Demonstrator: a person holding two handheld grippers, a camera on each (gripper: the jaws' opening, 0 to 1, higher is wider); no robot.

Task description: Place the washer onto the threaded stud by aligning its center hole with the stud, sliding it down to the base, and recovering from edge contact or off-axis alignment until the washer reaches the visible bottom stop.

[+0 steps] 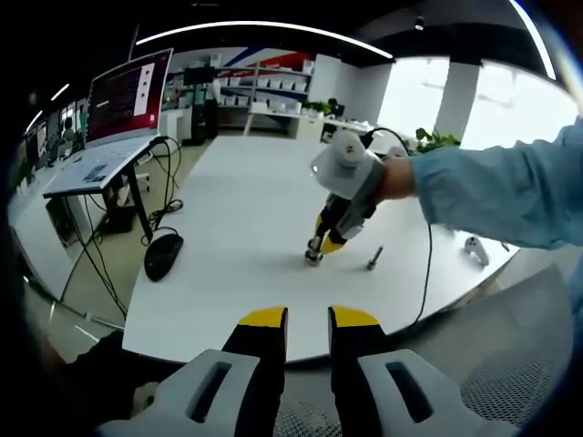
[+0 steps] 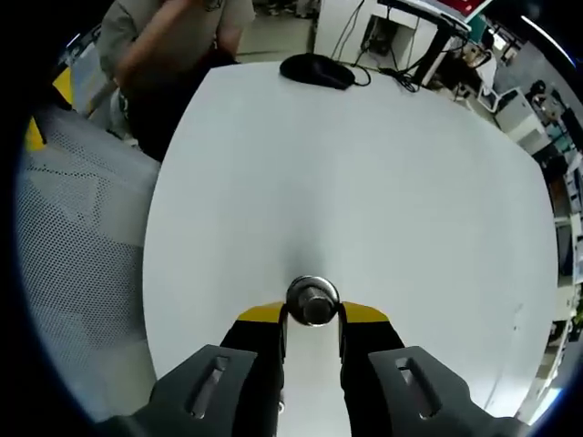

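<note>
In the right gripper view, my right gripper [image 2: 312, 316] points down at the white table [image 2: 364, 182]. Its yellow-tipped jaws press on either side of a round metal washer [image 2: 298, 293]. The washer rings the top of the threaded stud [image 2: 315, 306], seen end-on. From the left gripper view, the right gripper [image 1: 326, 242] stands tips-down over the small upright stud [image 1: 313, 258] near the table's middle, held by a blue-sleeved arm. How far down the stud the washer sits is hidden. My left gripper [image 1: 307, 319] hovers off the table's near edge, jaws a little apart with nothing between them.
A loose metal bolt [image 1: 374, 259] lies right of the stud. There is a black mouse [image 1: 164, 255] [image 2: 317, 70] at a table edge. A laptop [image 1: 118, 109] on a stand with cables is beyond it. A mesh chair [image 1: 510, 382] [image 2: 73, 273] stands close by. A small white device [image 1: 475, 248] lies at the right.
</note>
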